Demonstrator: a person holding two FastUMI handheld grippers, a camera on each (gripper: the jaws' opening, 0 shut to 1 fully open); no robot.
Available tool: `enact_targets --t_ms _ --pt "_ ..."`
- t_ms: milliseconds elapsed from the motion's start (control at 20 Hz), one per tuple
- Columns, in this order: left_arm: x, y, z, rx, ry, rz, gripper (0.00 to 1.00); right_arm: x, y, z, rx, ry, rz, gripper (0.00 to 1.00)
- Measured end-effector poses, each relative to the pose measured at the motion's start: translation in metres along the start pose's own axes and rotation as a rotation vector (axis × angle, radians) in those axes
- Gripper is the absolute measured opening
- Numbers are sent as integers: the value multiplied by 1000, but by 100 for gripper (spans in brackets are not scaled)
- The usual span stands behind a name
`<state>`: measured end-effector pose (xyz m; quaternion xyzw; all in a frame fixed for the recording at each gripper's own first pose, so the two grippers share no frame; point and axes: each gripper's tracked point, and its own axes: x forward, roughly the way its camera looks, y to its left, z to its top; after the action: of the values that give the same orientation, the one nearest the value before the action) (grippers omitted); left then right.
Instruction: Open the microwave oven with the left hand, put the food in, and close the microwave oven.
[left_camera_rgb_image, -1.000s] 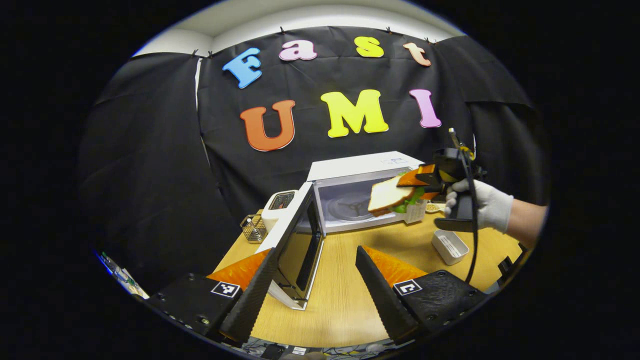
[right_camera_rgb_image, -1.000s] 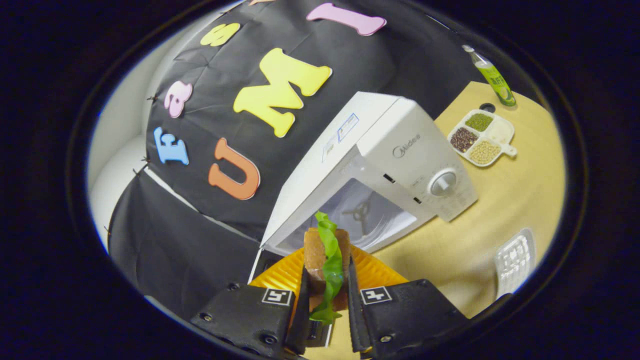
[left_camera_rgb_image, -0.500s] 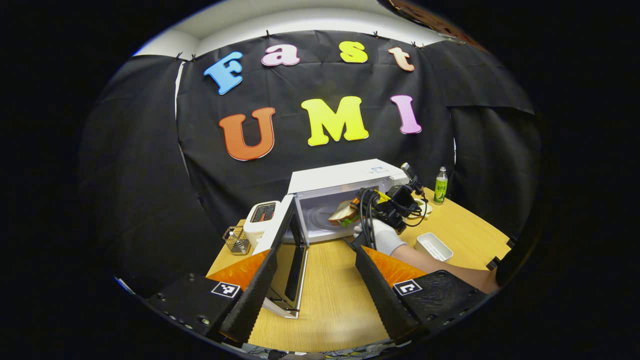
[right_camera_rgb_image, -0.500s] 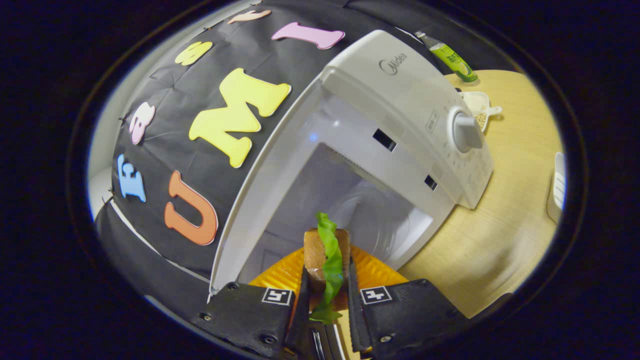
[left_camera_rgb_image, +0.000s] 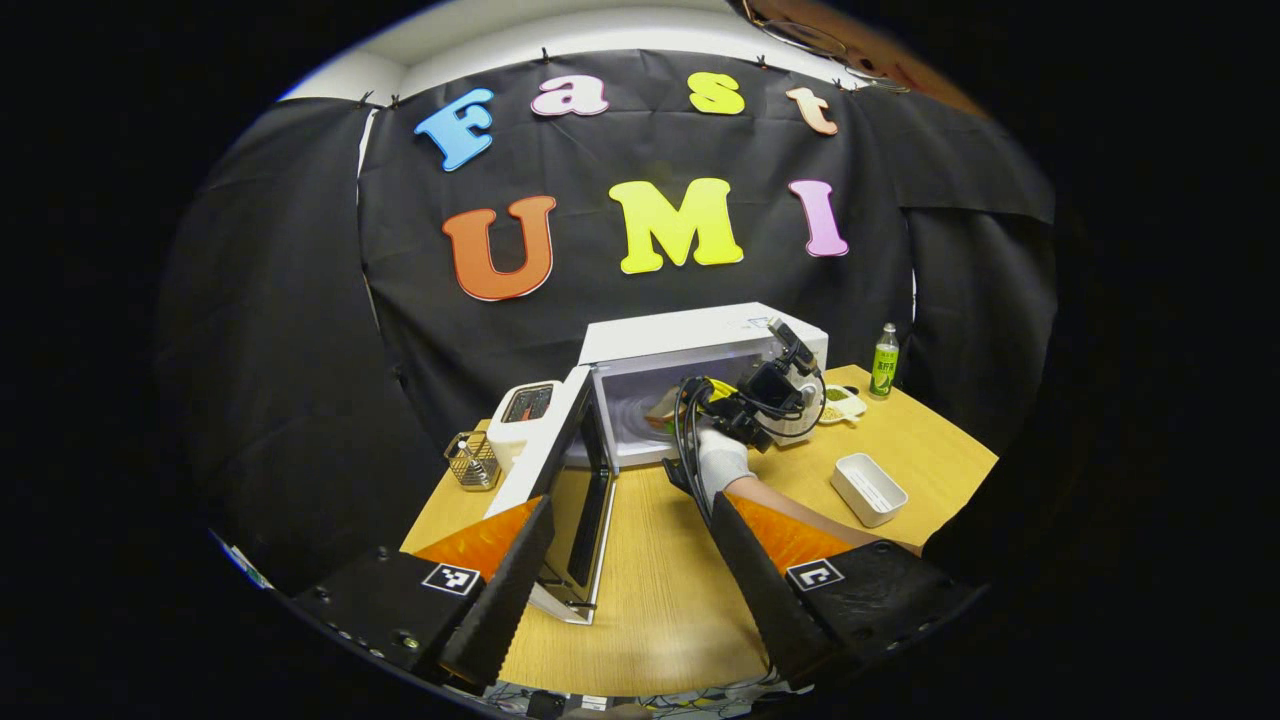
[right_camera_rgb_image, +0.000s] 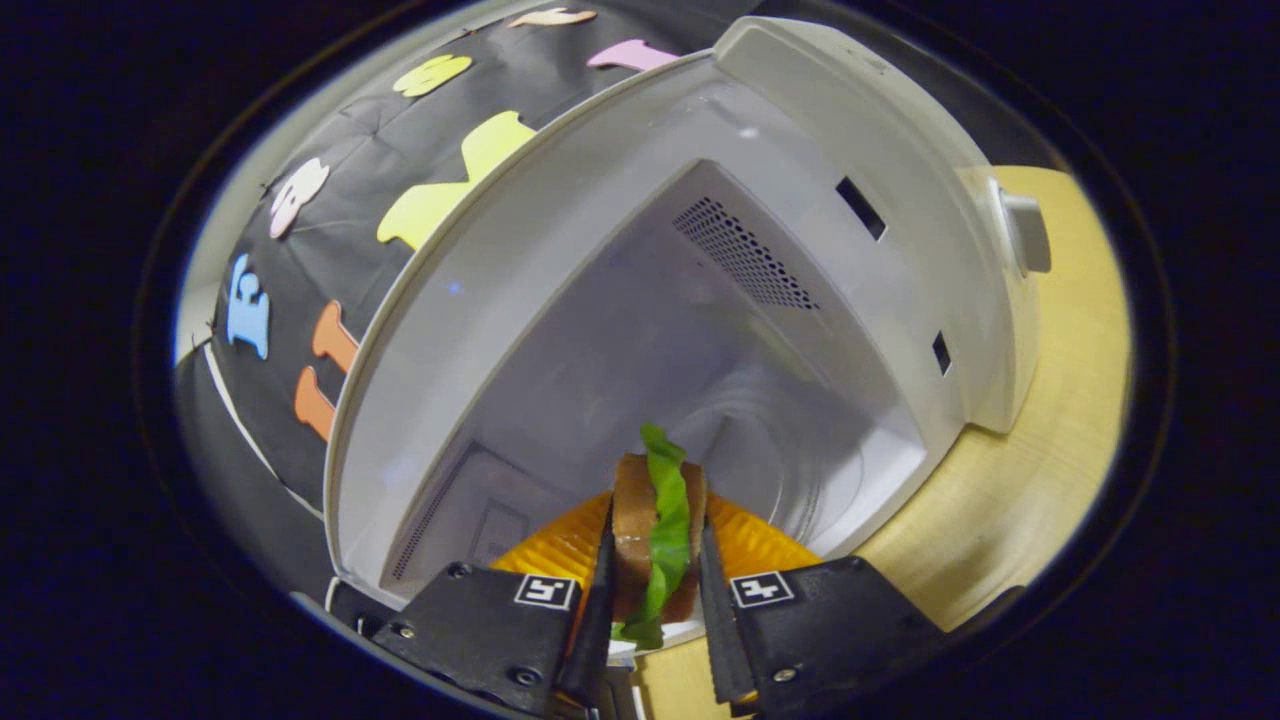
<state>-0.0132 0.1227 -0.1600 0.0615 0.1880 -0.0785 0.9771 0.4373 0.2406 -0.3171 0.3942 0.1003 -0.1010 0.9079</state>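
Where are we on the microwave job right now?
Done: the microwave door stands wide open. In hand: the right gripper is shut on the sandwich at the microwave cavity mouth. Left: release it inside and shut the door with the open left gripper.

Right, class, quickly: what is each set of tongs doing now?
Left tongs: open, holding nothing.
Right tongs: shut on the sandwich, at the microwave opening.

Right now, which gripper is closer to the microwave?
Right. The right gripper, holding the sandwich, is at the mouth of the microwave. The left gripper hangs back over the table, open, near the door's outer edge.
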Motion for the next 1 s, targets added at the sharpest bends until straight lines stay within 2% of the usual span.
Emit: enact_targets --t_ms 50,100,150,200,250,300,350,400,700,1000 --pt "0 -2 -2 3 -2 -11 95 -2 -6 -1 -95 -5 -39 37" --pt "0 -3 -3 5 0 -17 95 -6 -11 3 -191 -19 -67 46" --pt "2 -3 -2 7 -1 -21 95 -10 -12 8 -267 -40 -76 47" --pt "4 -3 2 9 -11 -22 95 -10 -9 14 -329 -63 -83 67" --pt "5 -4 3 7 -13 -25 95 -10 -9 17 -394 -67 -87 72" --pt "5 -5 4 7 -19 -27 95 -12 -14 17 -461 -65 -101 97" --pt "6 -6 7 7 -27 -32 95 -14 -18 19 -505 -67 -113 80" --pt "6 -7 8 10 -32 -35 95 -14 -18 20 -519 -70 -100 97" --pt "-2 -6 16 11 -58 -24 95 -50 -3 34 -599 -68 -31 99" --pt "-19 7 31 -15 -103 17 95 -121 20 84 -604 -68 66 99"
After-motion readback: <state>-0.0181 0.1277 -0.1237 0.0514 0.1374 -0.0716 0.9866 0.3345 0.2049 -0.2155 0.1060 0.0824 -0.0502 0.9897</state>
